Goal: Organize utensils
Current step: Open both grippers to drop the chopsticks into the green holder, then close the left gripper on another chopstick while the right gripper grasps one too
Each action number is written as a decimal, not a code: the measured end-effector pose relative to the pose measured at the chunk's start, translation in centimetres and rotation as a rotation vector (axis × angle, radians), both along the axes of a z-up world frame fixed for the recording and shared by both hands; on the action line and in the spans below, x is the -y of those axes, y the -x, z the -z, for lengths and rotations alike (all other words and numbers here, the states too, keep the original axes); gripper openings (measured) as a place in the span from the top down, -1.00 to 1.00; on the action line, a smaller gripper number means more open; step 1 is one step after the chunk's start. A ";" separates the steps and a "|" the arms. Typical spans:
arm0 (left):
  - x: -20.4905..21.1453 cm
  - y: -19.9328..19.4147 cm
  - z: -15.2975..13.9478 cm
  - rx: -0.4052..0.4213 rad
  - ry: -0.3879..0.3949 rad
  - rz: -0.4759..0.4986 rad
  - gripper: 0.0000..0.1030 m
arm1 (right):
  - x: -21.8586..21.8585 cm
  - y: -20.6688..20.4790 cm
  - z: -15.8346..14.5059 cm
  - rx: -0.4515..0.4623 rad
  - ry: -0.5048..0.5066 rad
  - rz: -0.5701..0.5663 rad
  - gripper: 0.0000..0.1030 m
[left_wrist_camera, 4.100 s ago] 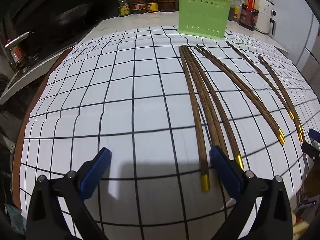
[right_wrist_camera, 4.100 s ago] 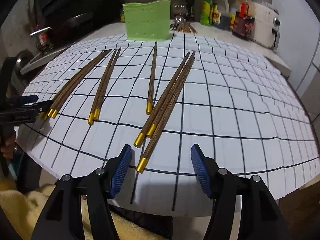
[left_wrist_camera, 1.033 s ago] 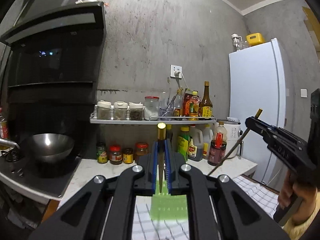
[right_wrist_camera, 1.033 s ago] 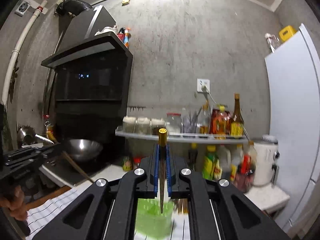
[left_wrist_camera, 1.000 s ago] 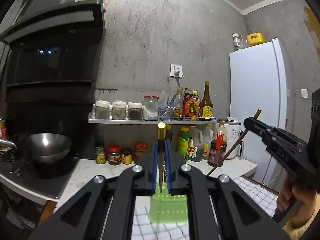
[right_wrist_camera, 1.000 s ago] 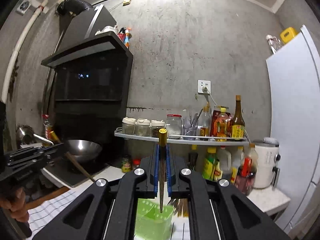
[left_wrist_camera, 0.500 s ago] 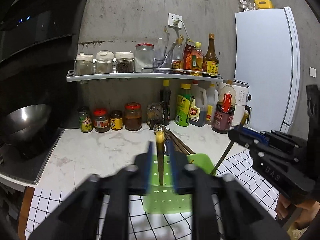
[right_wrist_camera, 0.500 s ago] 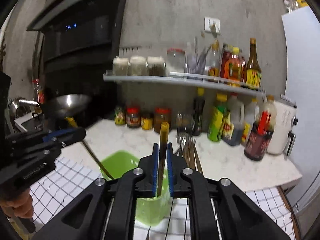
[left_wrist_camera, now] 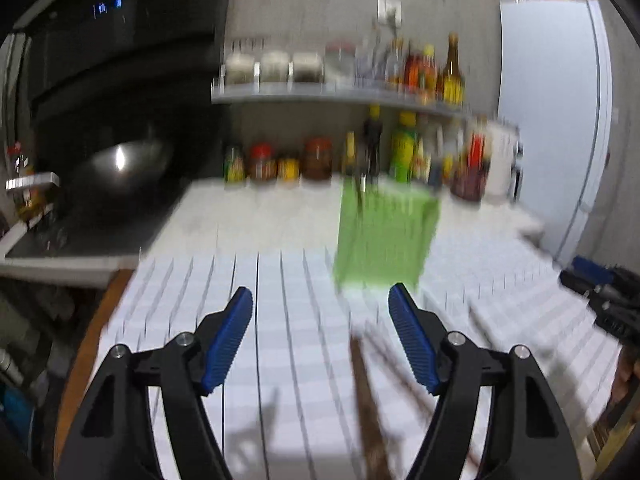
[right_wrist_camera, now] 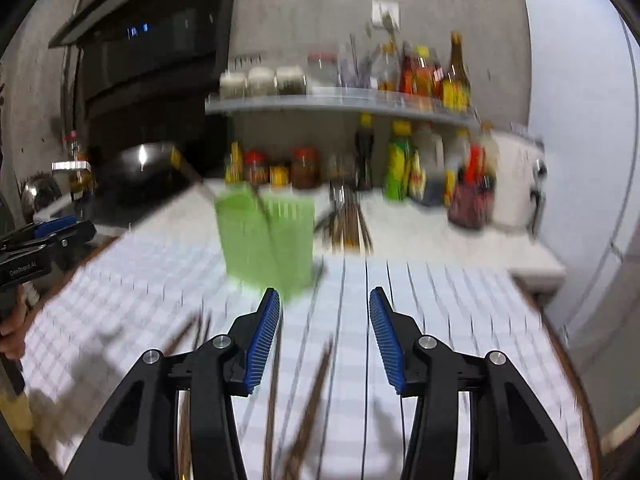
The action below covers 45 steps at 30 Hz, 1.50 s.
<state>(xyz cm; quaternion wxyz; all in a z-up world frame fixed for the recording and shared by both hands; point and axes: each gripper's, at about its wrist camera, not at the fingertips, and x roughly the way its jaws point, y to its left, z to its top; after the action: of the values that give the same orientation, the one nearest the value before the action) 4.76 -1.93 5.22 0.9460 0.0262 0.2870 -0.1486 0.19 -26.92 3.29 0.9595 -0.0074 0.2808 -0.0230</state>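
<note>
Both views are motion-blurred; fine detail is lost.

Left gripper (left_wrist_camera: 320, 340): jaws spread wide, blue pads (left_wrist_camera: 228, 340) apart with nothing between them. It hangs above the checked mat (left_wrist_camera: 280, 320), facing the back of the counter.

Right gripper (right_wrist_camera: 324, 334): jaws likewise apart, pads (right_wrist_camera: 262, 338) bare, nothing held. It is also above the mat (right_wrist_camera: 440, 320), and its tip shows at the right edge of the left view (left_wrist_camera: 600, 296). The left gripper shows at the left edge of the right view (right_wrist_camera: 40, 244), with the person's hand (right_wrist_camera: 12, 336) below it.

Holder (left_wrist_camera: 384, 236): green, upright, at the far edge of the mat, ahead of and slightly right of the left gripper. In the right view the holder (right_wrist_camera: 266, 240) is ahead and to the left. A dark stick (right_wrist_camera: 236, 204) leans out of it toward the upper left, with a yellowish end; a thin dark shape also stands at its top left in the left view. The count inside cannot be told.

Chopsticks (left_wrist_camera: 368, 408): brown streaks lying on the mat, below and between the left jaws. In the right view several chopsticks (right_wrist_camera: 308, 412) lie on the mat under the gripper and to its left. The exact number is unreadable.

Behind: jars (left_wrist_camera: 280, 160) and bottles (left_wrist_camera: 404, 148) along the wall, a shelf (left_wrist_camera: 320, 92) above, a wok (left_wrist_camera: 124, 160) to the left, a fridge (left_wrist_camera: 560, 120) to the right.
</note>
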 end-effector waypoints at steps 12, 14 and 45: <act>-1.3 6.1 9.2 -0.283 0.025 0.074 -0.35 | -0.2 7.2 7.0 -0.134 -0.069 0.071 0.04; -1.2 6.2 9.7 -0.296 0.003 0.075 -0.35 | -0.2 7.3 7.3 -0.148 -0.072 0.074 0.02; -0.6 5.8 11.3 -0.279 -0.171 -0.006 0.03 | -1.8 5.2 10.8 -0.254 -0.086 -0.006 0.51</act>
<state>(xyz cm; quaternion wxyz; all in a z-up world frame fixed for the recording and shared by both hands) -1.05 -1.31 -6.11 0.8916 0.0850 0.4274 -0.1232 -5.00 -25.11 -7.47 0.9157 0.0300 0.4007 -0.0071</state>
